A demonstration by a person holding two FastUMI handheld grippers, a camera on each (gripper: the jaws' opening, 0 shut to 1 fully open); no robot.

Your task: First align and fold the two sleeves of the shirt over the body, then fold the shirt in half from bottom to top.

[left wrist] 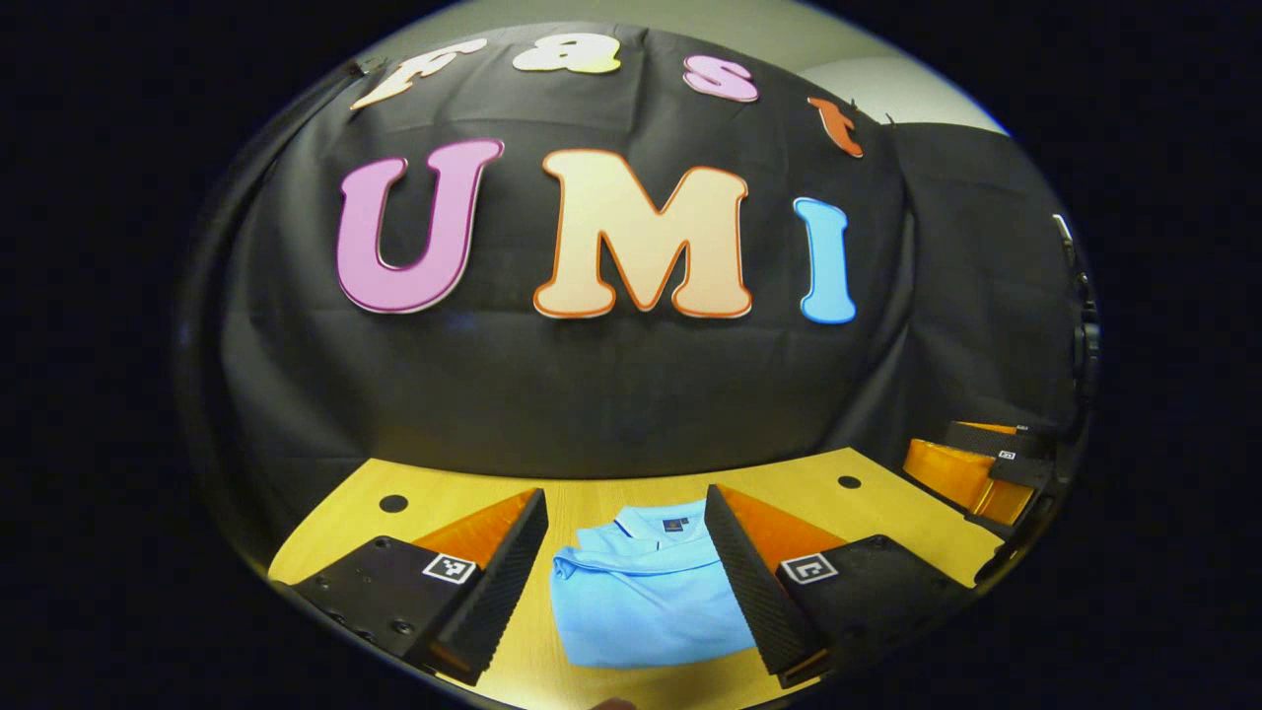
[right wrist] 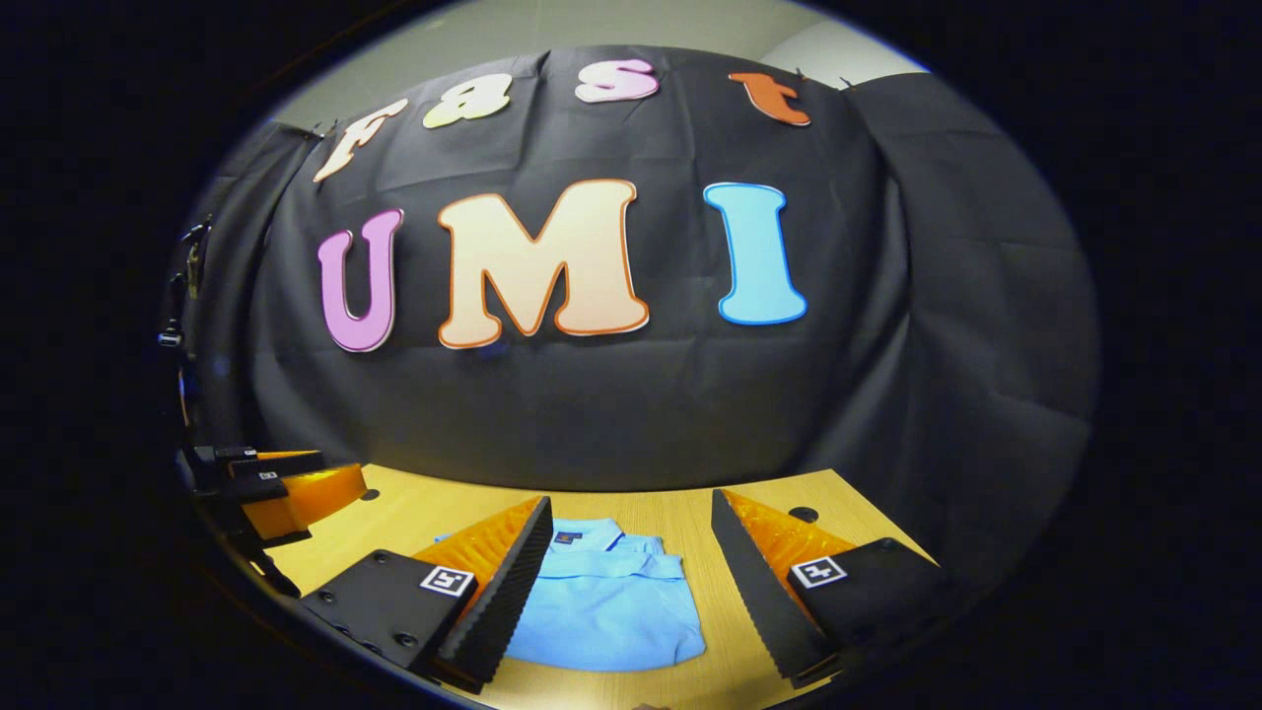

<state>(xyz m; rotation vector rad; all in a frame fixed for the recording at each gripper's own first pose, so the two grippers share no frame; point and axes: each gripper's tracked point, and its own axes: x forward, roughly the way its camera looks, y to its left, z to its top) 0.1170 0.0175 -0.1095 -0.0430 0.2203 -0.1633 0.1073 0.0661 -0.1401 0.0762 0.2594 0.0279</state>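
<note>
A light blue polo shirt (left wrist: 646,597), folded into a compact rectangle with its collar toward the black cloth wall, lies flat on the pale wooden table (left wrist: 611,498). In the left gripper view it sits at bottom centre, framed between the fingers of the left gripper (left wrist: 626,582), which stand wide apart and hold nothing. Its near hem and left edge lie straight, with bare wood showing in front of them. At the right edge of that view the right gripper (left wrist: 986,459) hangs well apart from the shirt, above the table's right corner.

In the right gripper view the shirt (right wrist: 601,611) lies at bottom centre-left; its right edge stops short of the right finger, leaving an open strip of wood. The right gripper (right wrist: 631,582) is likewise spread apart and empty. The left gripper (right wrist: 286,488) appears at the left edge, off beyond the shirt's left side.
</note>
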